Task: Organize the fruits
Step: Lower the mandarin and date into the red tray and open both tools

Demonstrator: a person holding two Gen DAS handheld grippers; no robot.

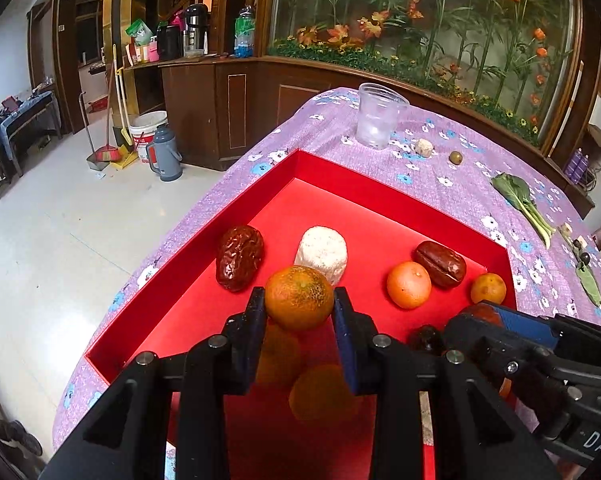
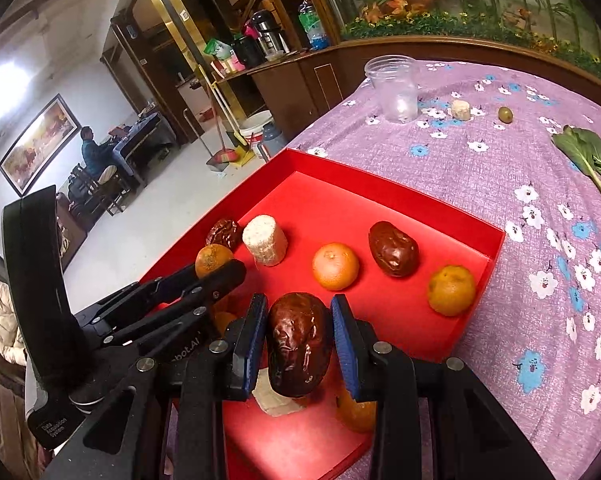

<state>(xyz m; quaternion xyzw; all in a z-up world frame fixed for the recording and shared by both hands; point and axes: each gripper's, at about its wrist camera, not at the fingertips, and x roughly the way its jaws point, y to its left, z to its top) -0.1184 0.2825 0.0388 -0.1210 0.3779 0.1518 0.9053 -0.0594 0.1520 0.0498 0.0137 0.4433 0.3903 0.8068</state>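
Observation:
A red tray (image 1: pixel 340 168) (image 2: pixel 380 178) lies on the purple floral tablecloth. My left gripper (image 1: pixel 299 300) is shut on a mandarin (image 1: pixel 299 297) and holds it above the tray's near part; it also shows in the right wrist view (image 2: pixel 210 260). My right gripper (image 2: pixel 299 320) is shut on a dark red date (image 2: pixel 299 346) over the tray's near edge. In the tray lie two dates (image 1: pixel 239 257) (image 1: pixel 440 263), two mandarins (image 1: pixel 408 284) (image 1: pixel 487 288) and a white cylinder piece (image 1: pixel 322 253). More fruit under the grippers is blurred.
On the cloth beyond the tray stand a clear plastic cup (image 1: pixel 378 120), a small white piece (image 1: pixel 423 147), a green olive (image 1: pixel 455 157) and a leafy green (image 1: pixel 520 202). The table edge drops to the floor at left (image 1: pixel 204 208).

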